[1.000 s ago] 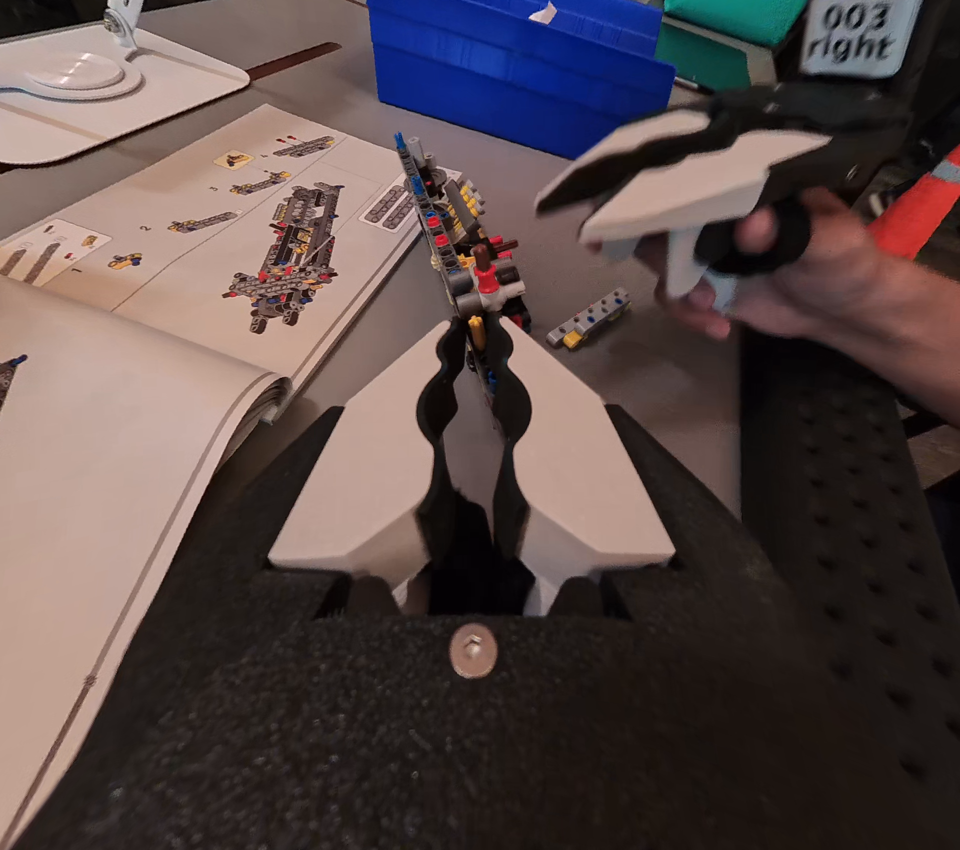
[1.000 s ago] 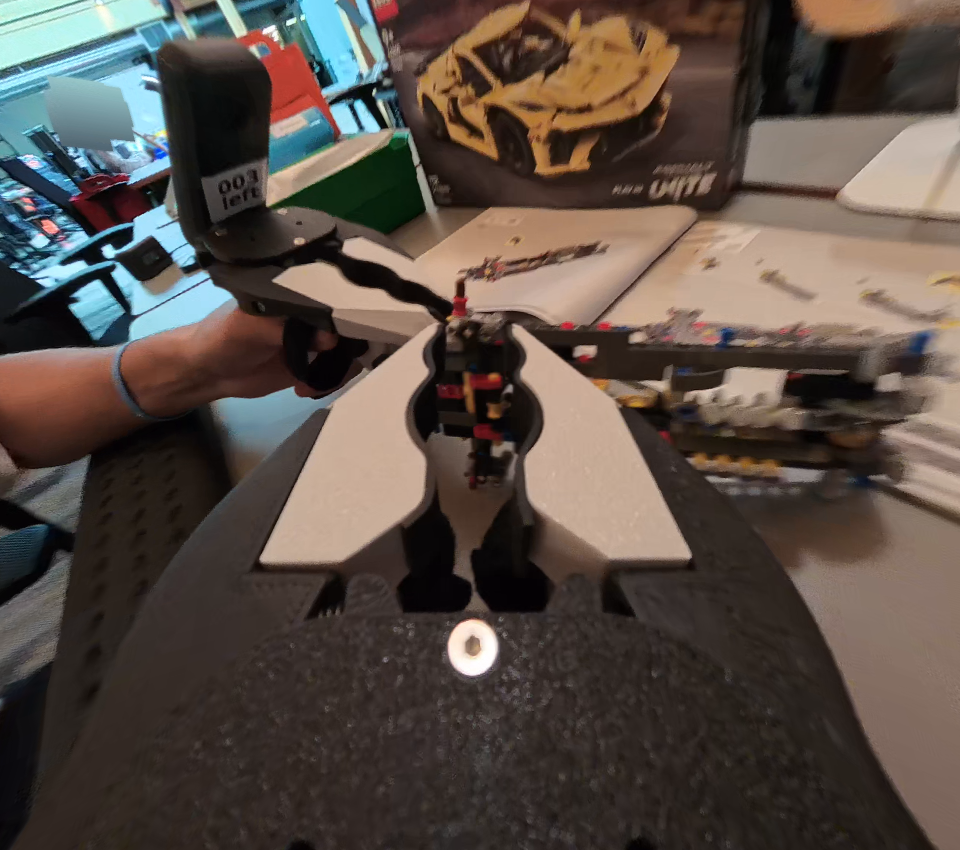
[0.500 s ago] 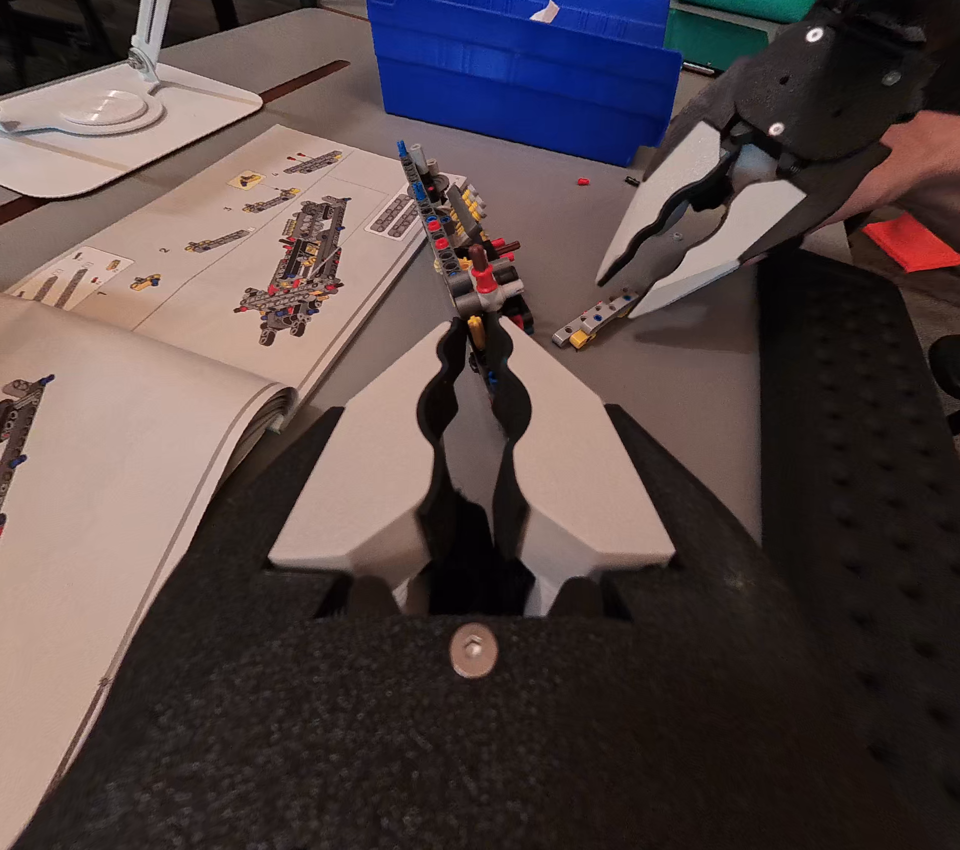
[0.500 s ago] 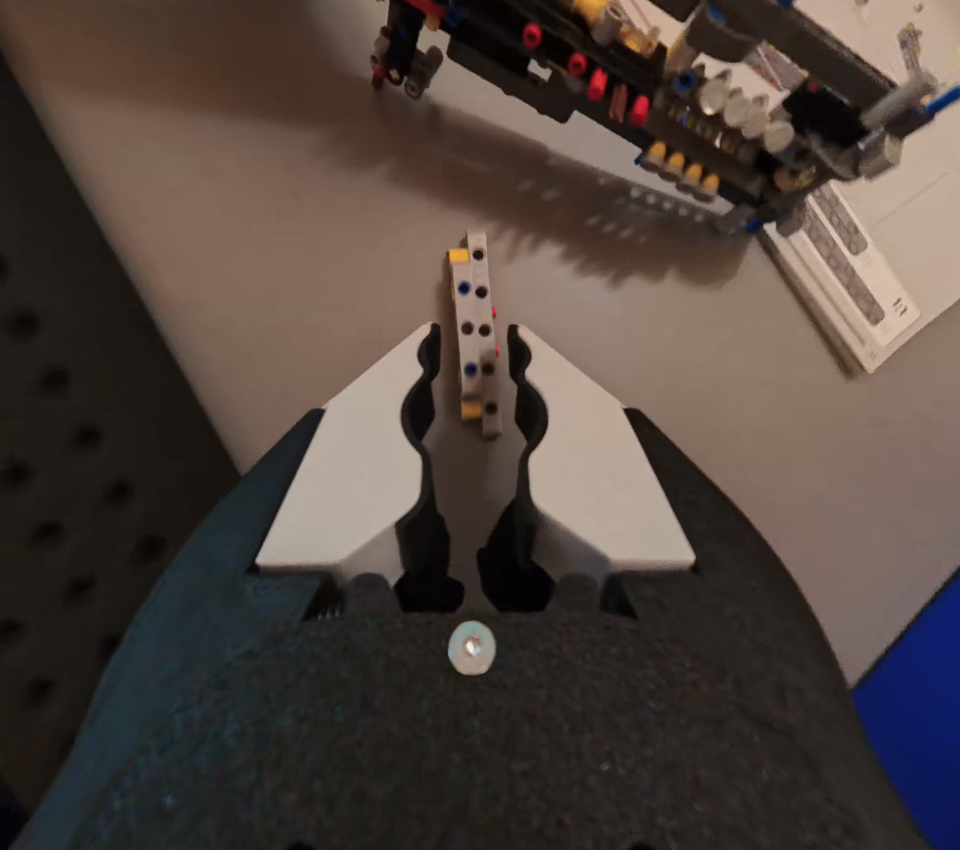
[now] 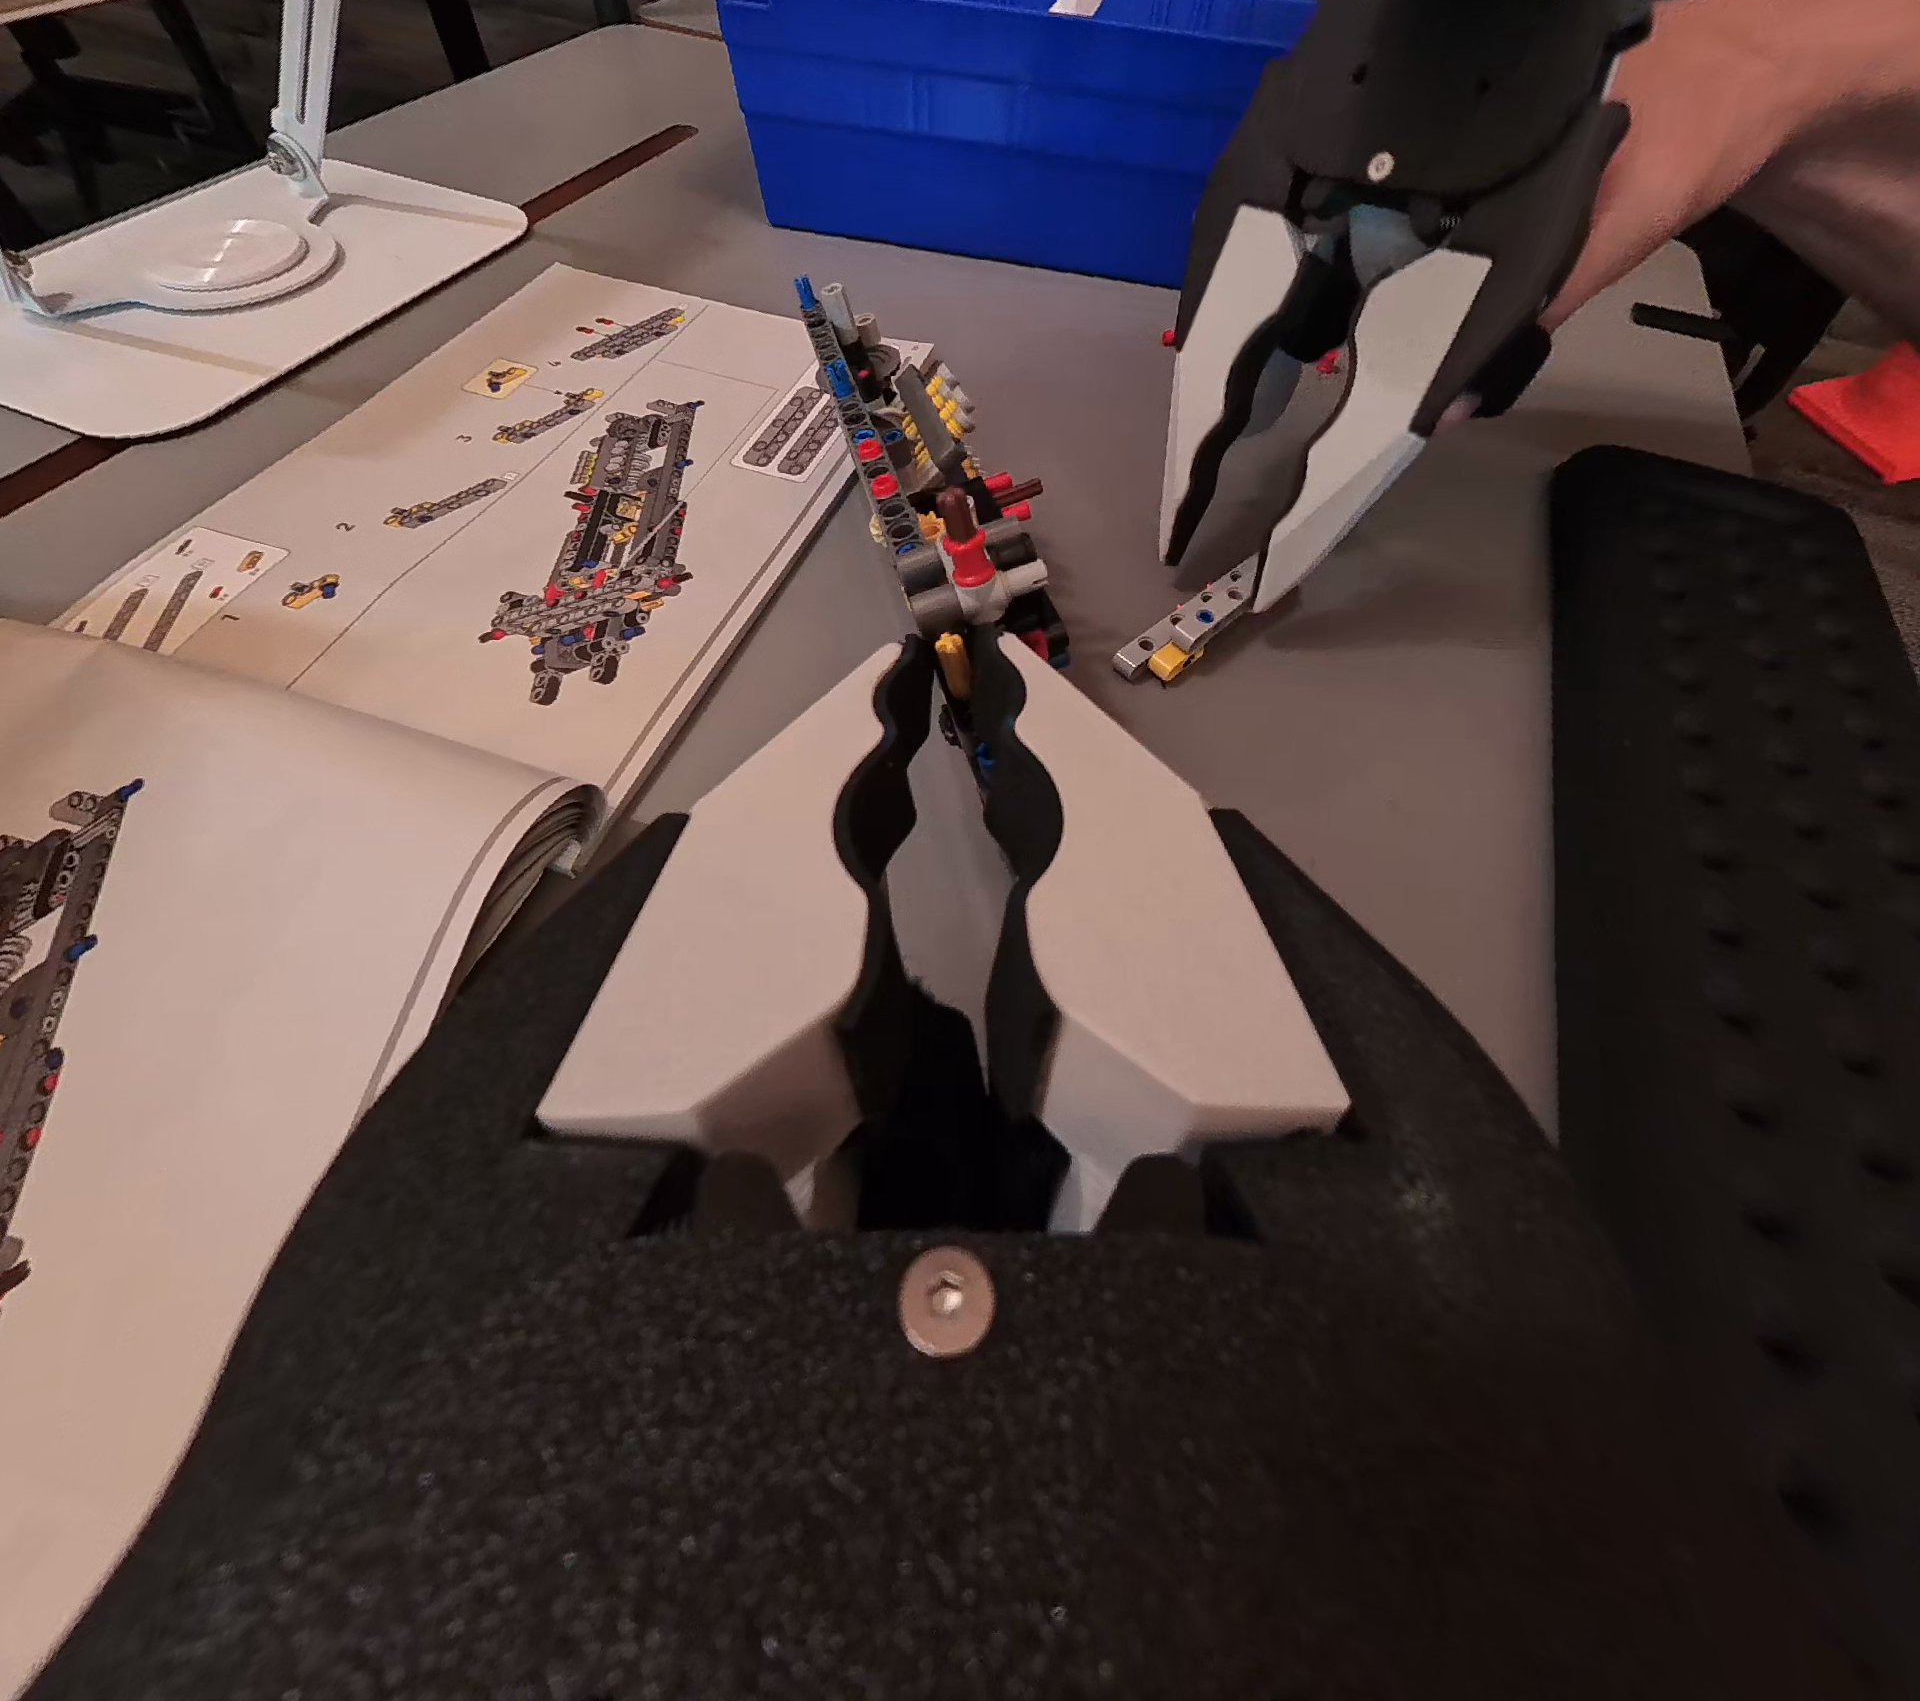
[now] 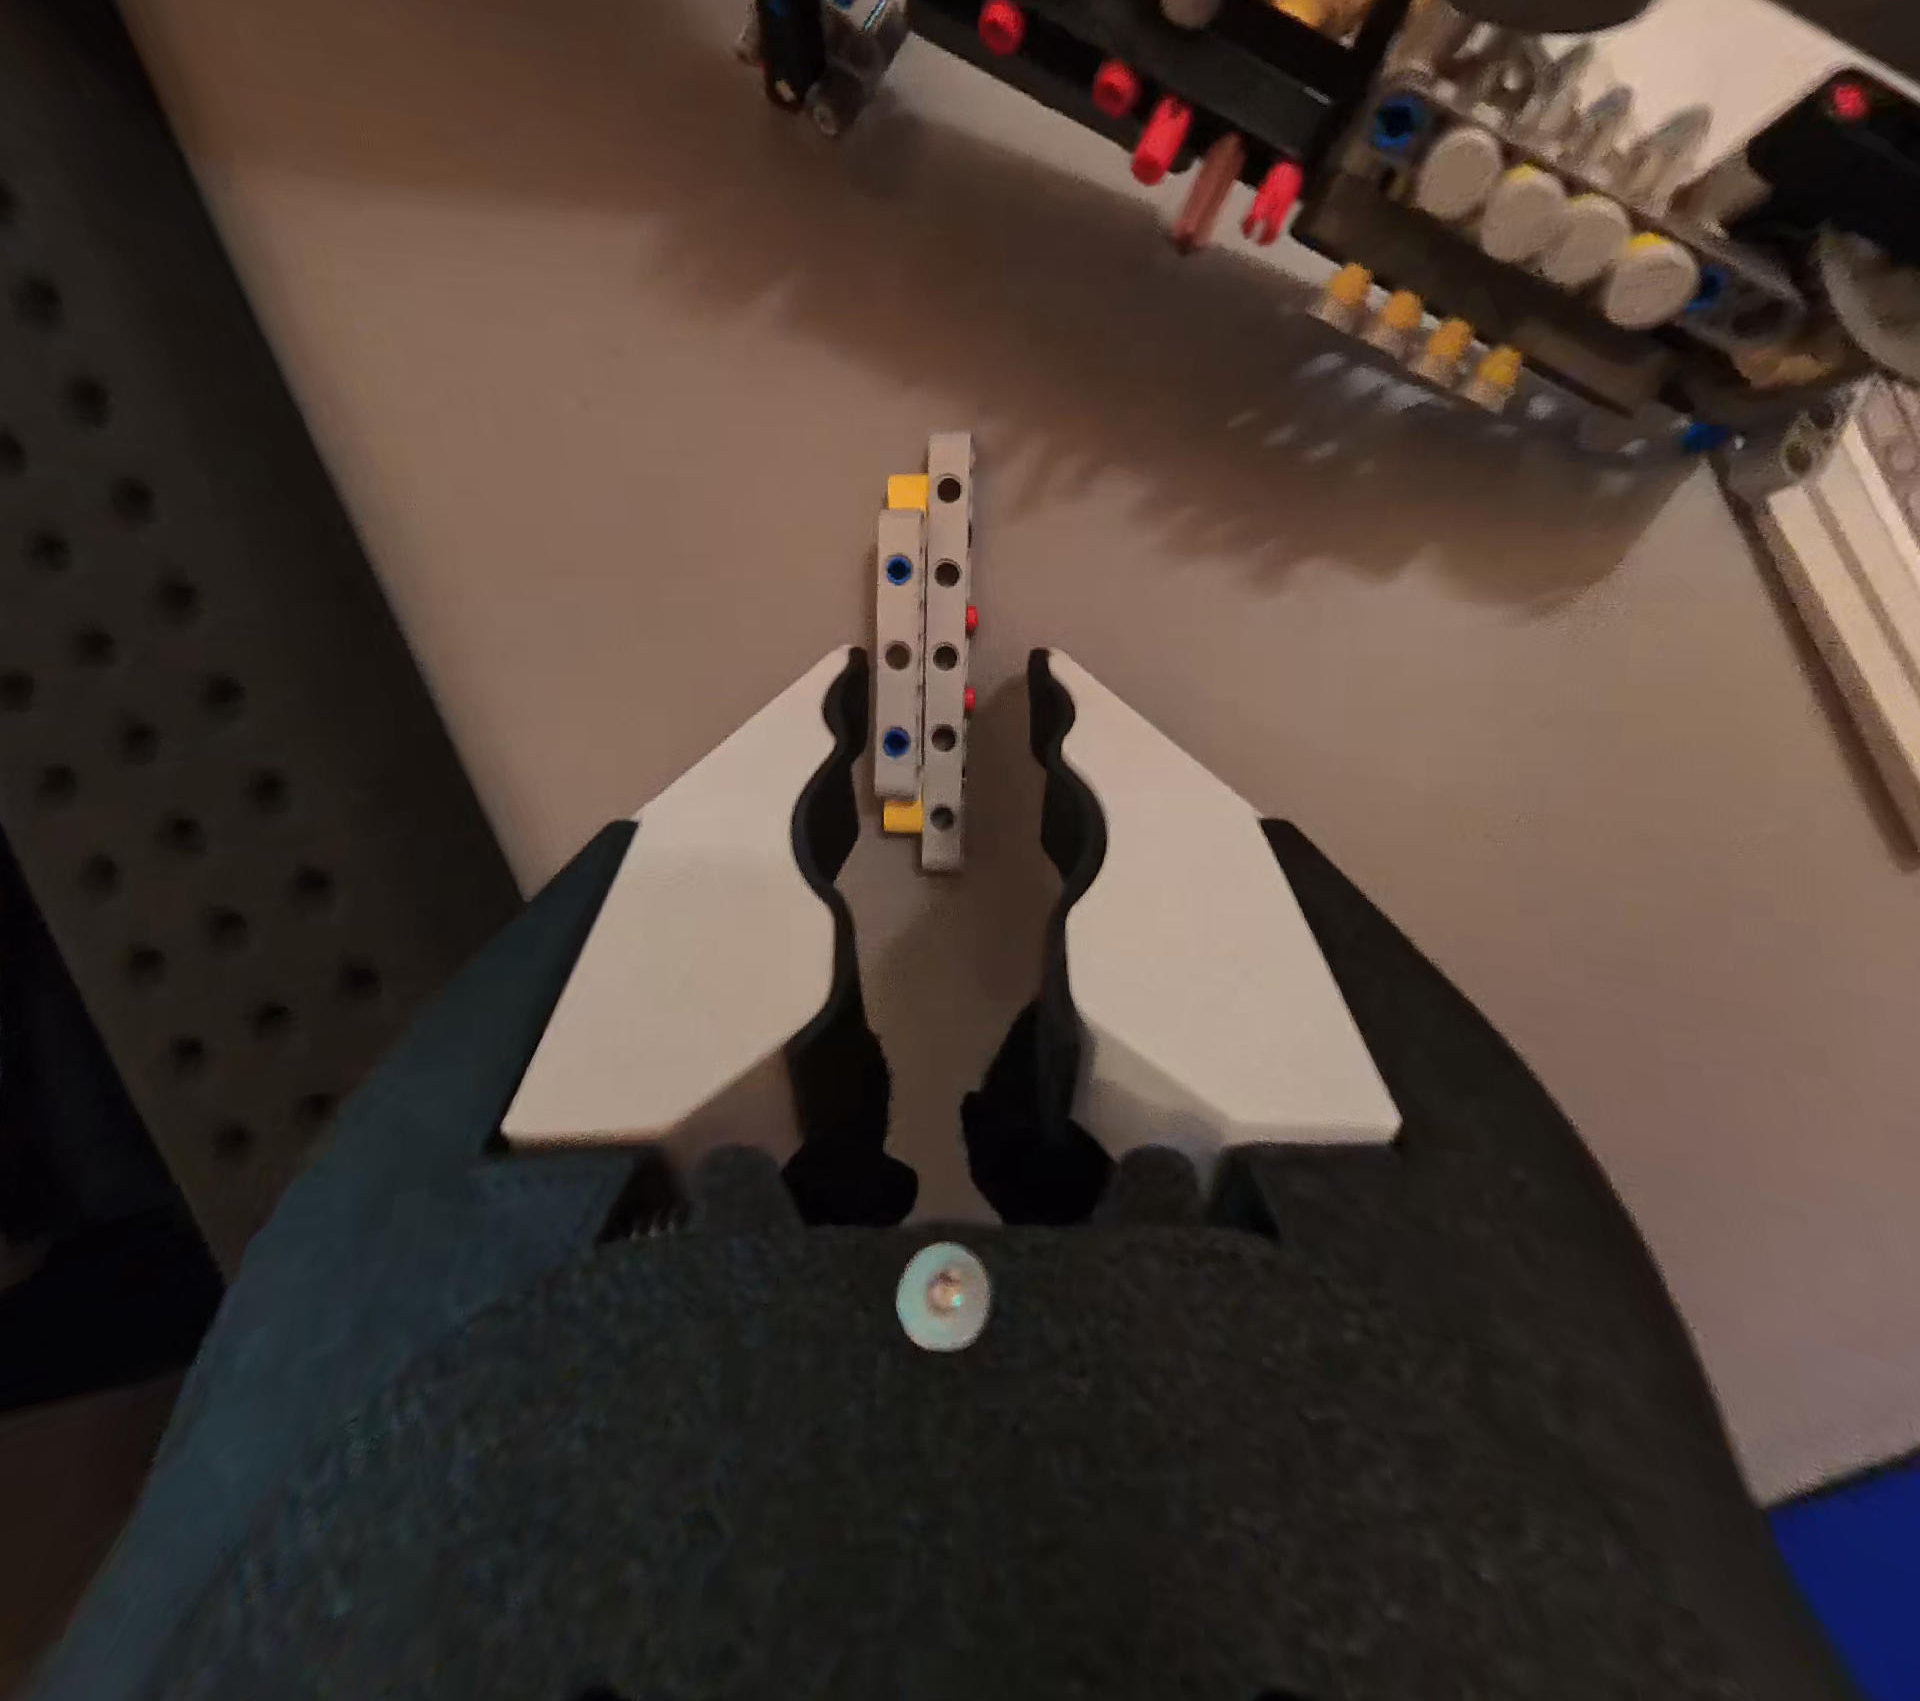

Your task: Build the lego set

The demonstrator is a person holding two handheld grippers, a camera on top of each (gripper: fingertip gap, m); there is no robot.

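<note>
My left gripper (image 5: pixel 951 675) is shut on the near end of a long lego chassis (image 5: pixel 909 456), black and grey with red, blue and yellow pins, held on edge just above the table. A small grey beam piece (image 6: pixel 928 654) with yellow ends and blue pins lies flat on the table. My right gripper (image 6: pixel 943 664) is open, pointing down, its fingers on either side of that piece, the left finger close against it. In the left wrist view the right gripper (image 5: pixel 1221 576) stands over the piece (image 5: pixel 1179 638), right of the chassis. The chassis (image 6: pixel 1299 41) crosses the top of the right wrist view.
An open instruction booklet (image 5: pixel 416 571) lies left of the chassis. A blue bin (image 5: pixel 997 113) stands behind it. A white lamp base (image 5: pixel 239 269) sits at the far left. A black perforated mat (image 5: pixel 1745 820) covers the table's right side. A hand (image 5: pixel 1756 124) holds the right gripper. One gripper's finger ends stand about 15 cm off the other's.
My right gripper let go of the chassis end, swung down to the small grey beam piece and now straddles it, closer than half a second ago. My left gripper still holds the chassis.
</note>
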